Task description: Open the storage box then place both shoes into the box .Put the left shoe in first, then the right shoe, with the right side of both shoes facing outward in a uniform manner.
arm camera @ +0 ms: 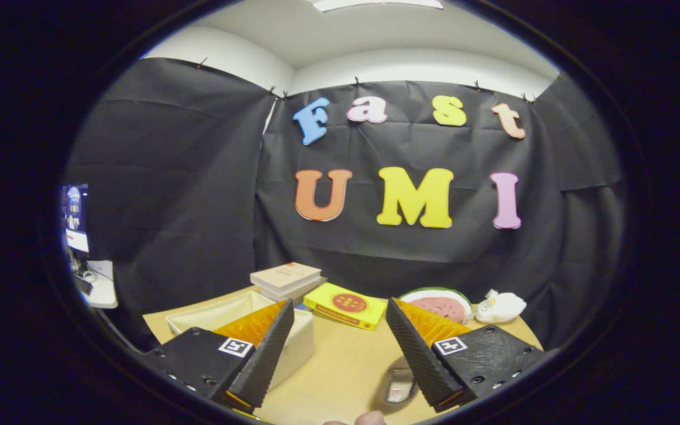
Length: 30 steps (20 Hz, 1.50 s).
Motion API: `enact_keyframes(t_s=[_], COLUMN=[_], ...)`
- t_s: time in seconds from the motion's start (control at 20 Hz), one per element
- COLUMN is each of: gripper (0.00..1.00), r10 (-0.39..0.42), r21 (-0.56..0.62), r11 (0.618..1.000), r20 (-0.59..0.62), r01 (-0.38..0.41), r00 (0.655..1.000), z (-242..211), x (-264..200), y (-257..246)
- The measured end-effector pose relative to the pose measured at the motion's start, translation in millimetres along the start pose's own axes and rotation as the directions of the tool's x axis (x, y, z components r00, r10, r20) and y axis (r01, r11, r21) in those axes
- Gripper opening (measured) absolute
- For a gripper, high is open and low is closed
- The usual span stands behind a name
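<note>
Hand-held gripper (337, 348) fingers spread apart, nothing between them, raised over the counter (340, 366). Storage box (239, 321), white, sits on the left just behind the left finger; it looks open on top and no shoe shows inside it, though the finger hides part. A shoe (400, 386), seen partly, lies near, beside the right finger. Far side: stacked books (287, 277), yellow box (346, 305), watermelon plush (441, 304), white plush toy (500, 307). Judgement: early stage, box likely opened, both shoes not yet placed.
</note>
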<state>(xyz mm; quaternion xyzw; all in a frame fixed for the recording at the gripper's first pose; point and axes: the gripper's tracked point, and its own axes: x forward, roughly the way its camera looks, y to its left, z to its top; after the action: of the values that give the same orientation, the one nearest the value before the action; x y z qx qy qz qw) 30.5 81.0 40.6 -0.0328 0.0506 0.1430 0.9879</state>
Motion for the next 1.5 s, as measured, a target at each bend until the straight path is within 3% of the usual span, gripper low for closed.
enact_keyframes(t_s=[0.2, 0.35, 0.75, 1.0, 1.05, 1.35, 1.5], gripper=[0.96, 0.95, 0.96, 0.94, 0.92, 0.46, 0.26], r10=[-0.103, -0.149, -0.135, -0.141, -0.133, -0.095, -0.108], r21=[0.037, 0.072, 0.17, 0.167, 0.181, 0.268, 0.273], r11=[0.993, 0.982, 0.948, 0.94, 0.936, 0.901, 0.881], r20=[-0.119, -0.276, -0.549, -0.604, -0.612, -0.645, -0.679], r01=[0.108, 0.175, 0.269, 0.297, 0.302, 0.341, 0.387], r00=[0.988, 0.949, 0.825, 0.785, 0.779, 0.758, 0.726], z=[-50.9, -100.2, -195.1, -220.8, -226.1, -245.7, -253.3], x=[4.4, 21.6, 53.2, 65.4, 69.5, 86.9, 87.7], y=[-68.3, -97.1, -126.8, -128.1, -127.4, -122.9, -130.0])
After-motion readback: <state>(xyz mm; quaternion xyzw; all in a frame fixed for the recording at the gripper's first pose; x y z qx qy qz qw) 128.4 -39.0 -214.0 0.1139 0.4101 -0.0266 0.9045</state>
